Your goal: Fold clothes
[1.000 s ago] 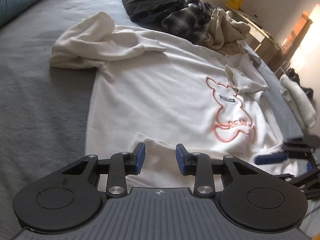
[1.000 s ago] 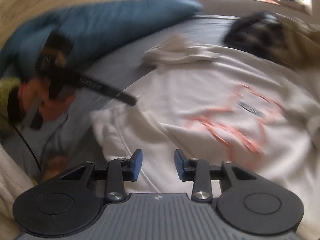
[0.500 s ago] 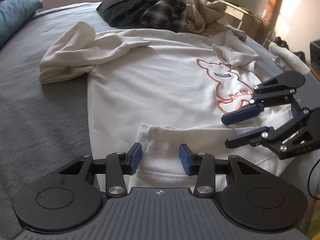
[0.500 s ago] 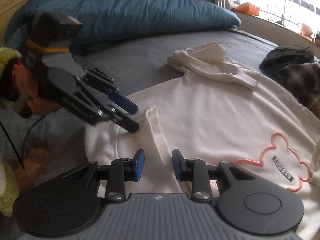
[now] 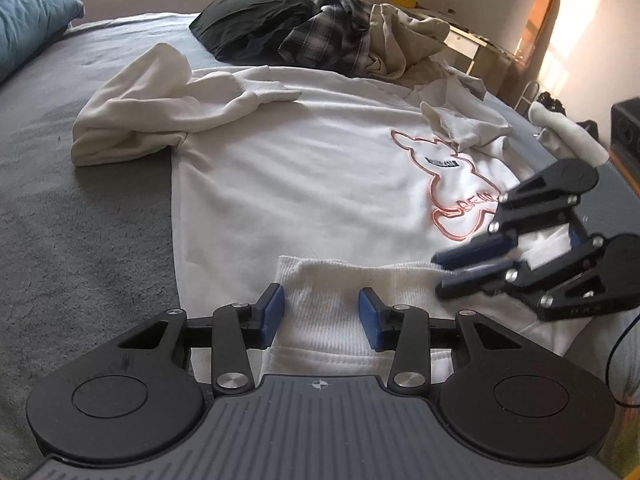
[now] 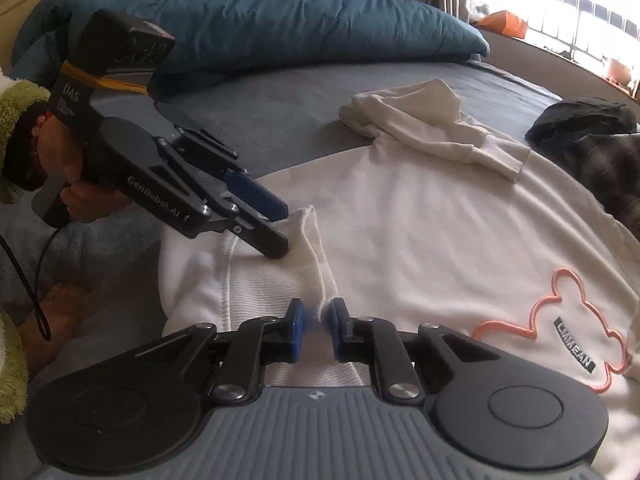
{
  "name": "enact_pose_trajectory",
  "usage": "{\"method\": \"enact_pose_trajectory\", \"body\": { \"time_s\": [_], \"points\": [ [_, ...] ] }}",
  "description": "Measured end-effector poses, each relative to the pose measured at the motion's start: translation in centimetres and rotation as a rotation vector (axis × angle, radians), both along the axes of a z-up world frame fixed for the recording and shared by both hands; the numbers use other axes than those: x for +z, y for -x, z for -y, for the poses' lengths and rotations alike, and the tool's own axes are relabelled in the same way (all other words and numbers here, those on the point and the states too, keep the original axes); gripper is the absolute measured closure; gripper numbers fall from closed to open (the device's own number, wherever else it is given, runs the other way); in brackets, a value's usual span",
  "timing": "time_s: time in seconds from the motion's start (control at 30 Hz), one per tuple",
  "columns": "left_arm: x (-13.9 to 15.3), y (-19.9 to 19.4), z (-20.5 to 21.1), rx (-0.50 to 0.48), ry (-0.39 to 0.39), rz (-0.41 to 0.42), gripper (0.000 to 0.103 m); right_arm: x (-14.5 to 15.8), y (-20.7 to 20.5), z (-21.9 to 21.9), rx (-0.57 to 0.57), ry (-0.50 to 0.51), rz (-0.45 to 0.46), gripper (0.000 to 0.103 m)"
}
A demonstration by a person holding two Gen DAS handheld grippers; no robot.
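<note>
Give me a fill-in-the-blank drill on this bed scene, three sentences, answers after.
1. The white sweatshirt carries a bear outline stitched in ____.
2. The bedding heaped beyond the left gripper is ____ in colour.
3. Both grippers sit at the sweatshirt's ribbed ____; the right gripper's jaws are closing there.

Missing words: orange; blue; hem

White sweatshirt (image 6: 420, 240) flat on grey bed (image 6: 280, 120). Pink bear outline (image 6: 560, 320) on front. Ribbed hem (image 6: 316, 256) folded up into ridge. Right gripper (image 6: 318, 330) low over hem, blue pads closing, ridge of cloth between them, pads blurred. Left gripper (image 6: 276, 228) beside, tips on hem, held by hand (image 6: 76, 196) with fuzzy green sleeve (image 6: 20, 100). Blue duvet (image 6: 280, 20) behind. One sleeve (image 6: 432, 128) bunched up at far side. Dark clothes (image 6: 588, 128) at right
</note>
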State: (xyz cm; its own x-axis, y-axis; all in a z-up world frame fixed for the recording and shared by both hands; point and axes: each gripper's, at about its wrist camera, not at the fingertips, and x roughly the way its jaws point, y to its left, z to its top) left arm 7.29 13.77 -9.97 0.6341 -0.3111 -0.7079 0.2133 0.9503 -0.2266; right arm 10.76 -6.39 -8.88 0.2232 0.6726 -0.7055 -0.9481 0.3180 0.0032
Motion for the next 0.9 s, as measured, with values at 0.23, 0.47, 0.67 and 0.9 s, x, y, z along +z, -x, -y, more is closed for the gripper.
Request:
{"method": "enact_pose_trajectory", "body": {
  "time_s": [0.23,0.47,0.67,0.9],
  "points": [
    [-0.1,0.0,0.4,-0.002,-0.026,0.014,0.064,0.4,0.0,-0.9,0.031,-0.033,0.016,0.087],
    [-0.1,-0.3,0.1,0.029,0.003,0.001,0.066,-0.9,-1.0,-1.9,0.038,-0.022,-0.010,0.087],
    [0.0,-0.5,0.0,0.009,0.006,-0.014,0.066,-1.1,-1.0,-2.3,0.055,-0.022,0.001,0.087],
    [0.4,-0.6,-0.3,0.010,-0.004,-0.014,0.064,-1.5,-0.7,-3.0,0.076,-0.008,0.011,0.093]
  ]
}}
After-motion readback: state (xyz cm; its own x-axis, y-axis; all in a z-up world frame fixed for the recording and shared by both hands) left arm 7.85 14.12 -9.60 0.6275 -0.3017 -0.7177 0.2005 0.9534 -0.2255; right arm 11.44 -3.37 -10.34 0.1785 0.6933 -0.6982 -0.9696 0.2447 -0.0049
